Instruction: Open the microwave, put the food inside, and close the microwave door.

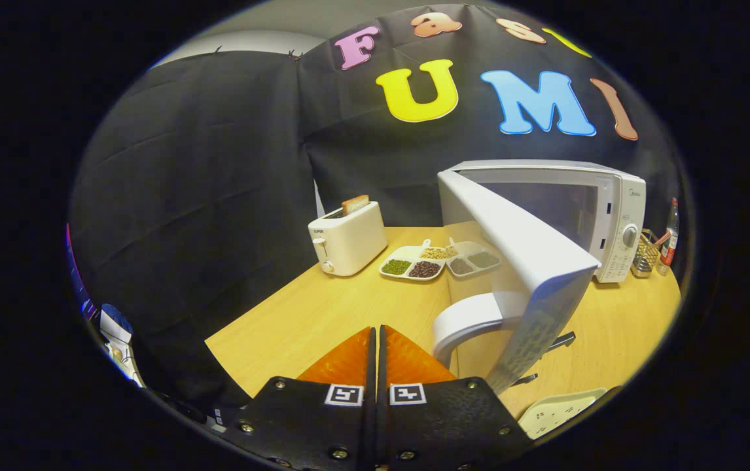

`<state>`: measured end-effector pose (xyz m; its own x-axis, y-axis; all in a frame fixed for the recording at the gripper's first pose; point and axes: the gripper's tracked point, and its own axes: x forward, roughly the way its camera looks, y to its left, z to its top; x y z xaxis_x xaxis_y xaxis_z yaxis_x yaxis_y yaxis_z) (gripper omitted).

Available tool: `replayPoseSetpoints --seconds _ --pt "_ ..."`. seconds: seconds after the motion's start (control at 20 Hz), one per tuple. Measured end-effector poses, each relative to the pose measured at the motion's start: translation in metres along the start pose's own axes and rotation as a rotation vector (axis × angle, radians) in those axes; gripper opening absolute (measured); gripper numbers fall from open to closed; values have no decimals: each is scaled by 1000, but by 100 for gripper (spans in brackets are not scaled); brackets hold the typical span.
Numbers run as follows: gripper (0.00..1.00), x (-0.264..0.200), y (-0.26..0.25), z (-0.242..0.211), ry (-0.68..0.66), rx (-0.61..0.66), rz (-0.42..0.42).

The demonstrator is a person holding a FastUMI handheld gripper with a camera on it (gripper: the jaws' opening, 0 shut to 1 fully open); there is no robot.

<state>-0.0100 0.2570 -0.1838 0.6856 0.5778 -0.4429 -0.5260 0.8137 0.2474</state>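
So the gripper (376,337) has its jaws pressed together with nothing between them, hovering over the near edge of the wooden table (322,307). There's a decent stretch of bare, smooth light wood just ahead and to the left, up to the boxy white toaster (347,243) with a slice of bread (355,204) poking out. Just right of the jaws the microwave door (519,261) stands swung wide open, its edge coming close, so that side is tight. A white bowl (470,320) sits behind the door glass. The microwave (584,209) itself is glossy white, cavity open. Beyond the jaws, two divided trays (440,260) of beans and grains lie between toaster and microwave.
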Motion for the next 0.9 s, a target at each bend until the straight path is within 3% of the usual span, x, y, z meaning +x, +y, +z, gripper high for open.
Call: replayPoseSetpoints --seconds 0.9 --pt "1 3 -142 42 -61 87 -235"
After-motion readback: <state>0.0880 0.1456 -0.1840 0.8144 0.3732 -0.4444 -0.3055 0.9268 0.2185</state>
